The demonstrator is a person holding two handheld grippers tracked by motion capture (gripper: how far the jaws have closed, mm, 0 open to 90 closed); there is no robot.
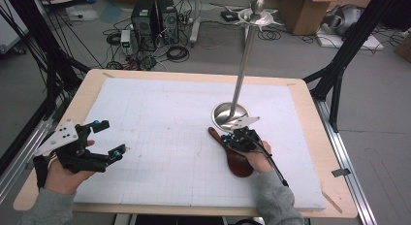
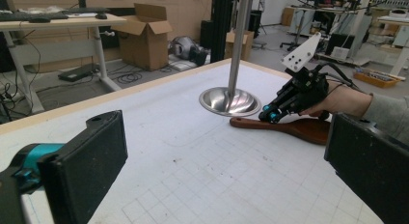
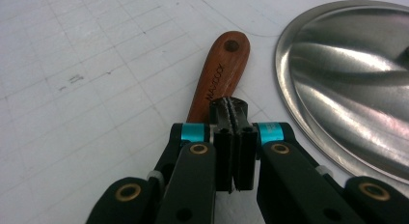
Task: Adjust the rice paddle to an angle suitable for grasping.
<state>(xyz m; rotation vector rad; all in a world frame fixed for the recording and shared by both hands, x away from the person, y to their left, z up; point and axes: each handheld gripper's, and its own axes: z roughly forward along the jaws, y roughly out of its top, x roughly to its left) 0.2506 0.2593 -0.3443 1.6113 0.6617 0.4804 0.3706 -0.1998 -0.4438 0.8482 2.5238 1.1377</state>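
A wooden spoon point(image 1: 236, 156) is seen lying flat on the white mat point(image 1: 160, 137), its handle end just beside the round base of a metal stand point(image 1: 230, 113). The right gripper point(image 1: 233, 136) is held over the handle with its jaws pressed together, nothing gripped between them. The left gripper point(image 1: 107, 137) is kept well apart at the mat's left edge, jaws spread wide and empty.

high view: above, looking forward-down | gripper views: low, close | shared: wooden spoon point(image 1: 237, 157), stand base point(image 1: 228, 113)
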